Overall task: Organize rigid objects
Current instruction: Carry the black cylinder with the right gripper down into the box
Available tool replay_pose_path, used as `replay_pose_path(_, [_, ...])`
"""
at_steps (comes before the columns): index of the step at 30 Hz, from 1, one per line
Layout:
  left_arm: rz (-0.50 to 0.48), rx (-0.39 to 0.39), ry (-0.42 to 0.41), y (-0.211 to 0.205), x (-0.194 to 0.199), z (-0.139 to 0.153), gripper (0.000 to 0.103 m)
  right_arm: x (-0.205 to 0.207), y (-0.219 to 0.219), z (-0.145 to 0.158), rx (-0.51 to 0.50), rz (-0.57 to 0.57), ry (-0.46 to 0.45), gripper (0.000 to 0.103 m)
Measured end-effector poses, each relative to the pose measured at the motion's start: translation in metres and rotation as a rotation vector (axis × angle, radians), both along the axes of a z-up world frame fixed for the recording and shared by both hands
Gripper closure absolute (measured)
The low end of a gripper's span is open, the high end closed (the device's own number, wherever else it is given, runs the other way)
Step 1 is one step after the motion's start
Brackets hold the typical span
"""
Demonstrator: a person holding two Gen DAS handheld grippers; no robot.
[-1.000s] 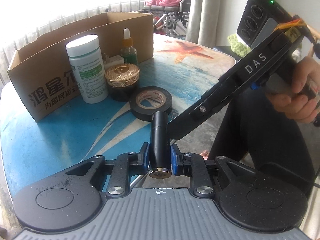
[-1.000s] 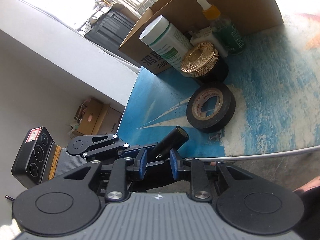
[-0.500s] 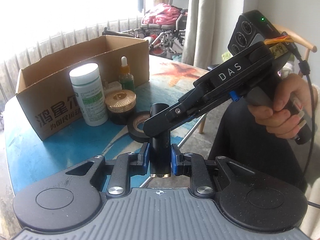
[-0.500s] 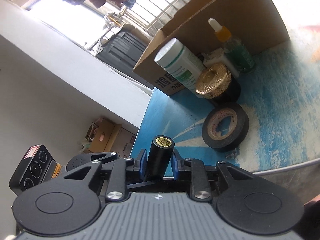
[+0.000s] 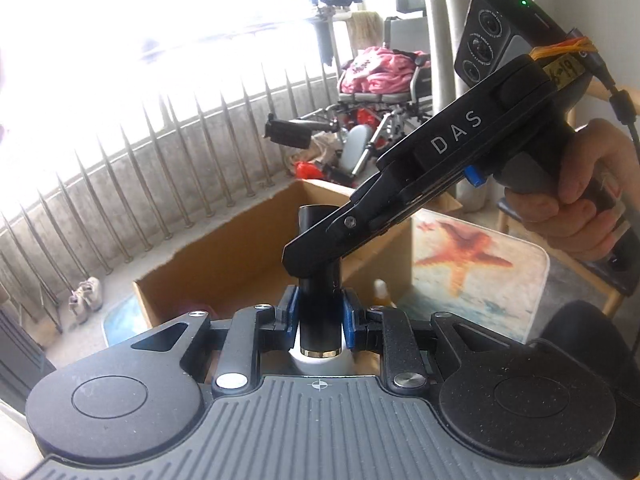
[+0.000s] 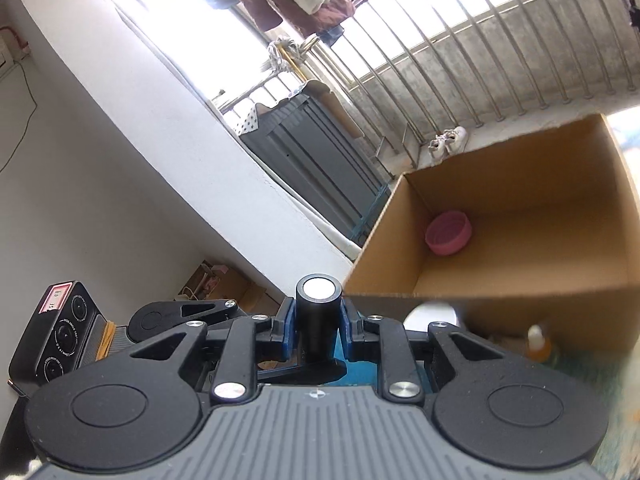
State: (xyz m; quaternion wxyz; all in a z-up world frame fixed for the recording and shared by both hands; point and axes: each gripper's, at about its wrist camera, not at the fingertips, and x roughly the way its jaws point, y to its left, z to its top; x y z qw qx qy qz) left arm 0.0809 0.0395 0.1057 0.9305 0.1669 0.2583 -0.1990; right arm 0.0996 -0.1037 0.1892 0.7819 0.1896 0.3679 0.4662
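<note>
Both grippers clamp 1 black tube (image 5: 320, 312): left gripper (image 5: 319, 316) low on it, right gripper (image 6: 318, 322) higher. The tube stands upright, short of the cardboard box (image 6: 520, 216). Release 1 grip before carrying it over the box's near edge.

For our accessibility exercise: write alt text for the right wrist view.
A black cylinder stands gripped between the right gripper's blue-padded jaws. Beyond it sits an open cardboard box holding a pink bowl.
</note>
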Motion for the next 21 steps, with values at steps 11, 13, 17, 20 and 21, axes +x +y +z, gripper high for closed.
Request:
replay_pose_path(11, [0.104, 0.091, 0.181, 0.023, 0.136, -0.007, 0.083, 0.133, 0.083, 0.008, -0.116, 0.036, 0.059, 0.079])
replay_pose_path(13, [0.115, 0.082, 0.246, 0.029, 0.156, -0.022, 0.082, 0.149, 0.088, -0.011, -0.14, 0.024, 0.104, 0.079])
replay_pose_path(17, [0.153, 0.071, 0.362, 0.036, 0.192, -0.053, 0.083, 0.18, 0.095, -0.051, -0.204, -0.017, 0.197, 0.079])
replay_pose_path(20, [0.229, -0.053, 0.48, 0.049, 0.214, -0.065, 0.083, 0.195, 0.099, -0.075, -0.252, -0.036, 0.26, 0.076])
replay_pose_path(21, [0.237, -0.06, 0.507, 0.051, 0.221, -0.068, 0.082, 0.199, 0.101, -0.08, -0.268, -0.03, 0.267, 0.076])
